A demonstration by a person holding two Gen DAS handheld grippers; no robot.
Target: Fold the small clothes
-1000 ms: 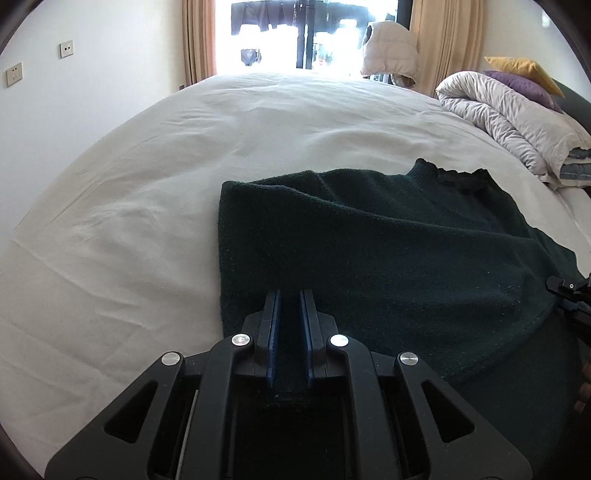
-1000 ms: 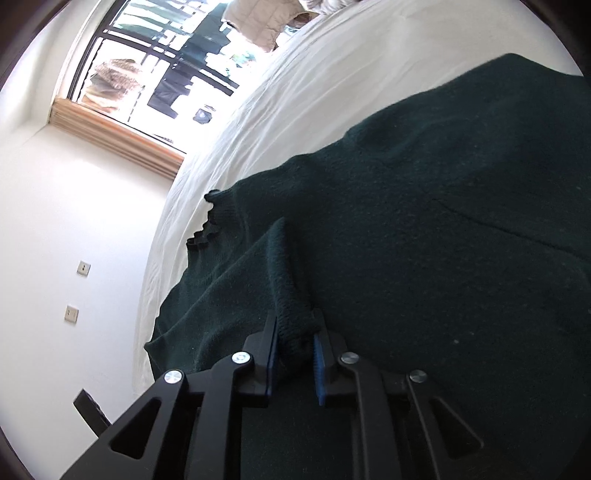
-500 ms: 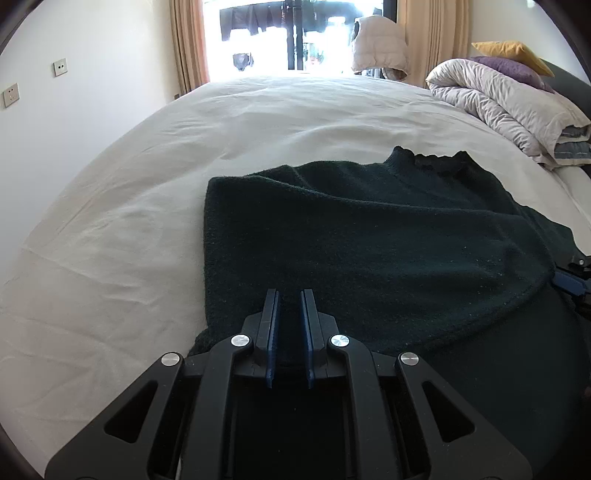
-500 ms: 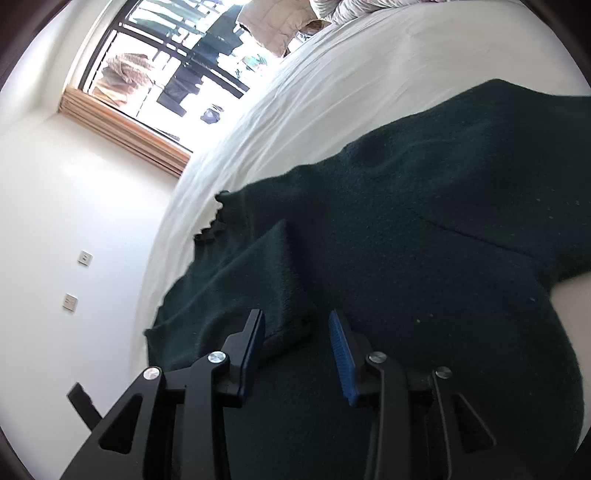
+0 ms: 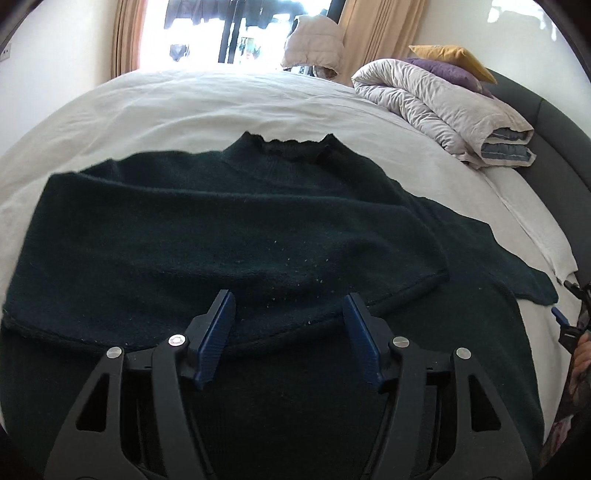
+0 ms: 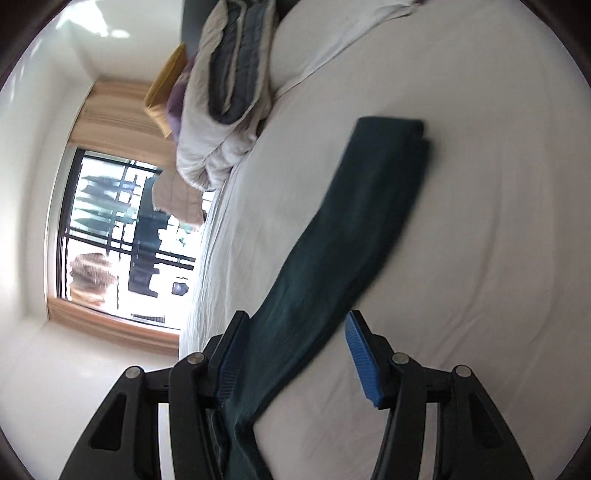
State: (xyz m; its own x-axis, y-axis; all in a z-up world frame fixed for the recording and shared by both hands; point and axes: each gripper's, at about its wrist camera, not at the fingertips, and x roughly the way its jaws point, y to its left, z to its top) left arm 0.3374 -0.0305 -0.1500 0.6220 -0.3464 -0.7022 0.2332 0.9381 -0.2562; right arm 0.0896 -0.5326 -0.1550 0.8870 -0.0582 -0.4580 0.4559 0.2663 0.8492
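A dark green sweater point(image 5: 258, 229) lies flat on the white bed point(image 5: 184, 107), its collar toward the window point(image 5: 229, 33) and one sleeve folded across the body. My left claw point(image 5: 290, 332) hangs over the sweater's near part with its blue pads point(image 5: 216, 332) apart and opening; the folded sleeve's edge runs across under the gap, and neither pad presses it. My right claw point(image 6: 291, 350) looks along the other sleeve point(image 6: 354, 229), which stretches away over the sheet to its cuff, blurred in the right wrist view. That claw's pads point(image 6: 360, 356) are also apart and opening; the sleeve passes between them close by the left pad, and I cannot tell whether it touches, but nothing is clamped. In the left wrist view the right claw shows at the right edge, just beside the sleeve's end. A rolled duvet point(image 5: 443, 110) and pillows point(image 5: 450, 59) sit at the head of the bed
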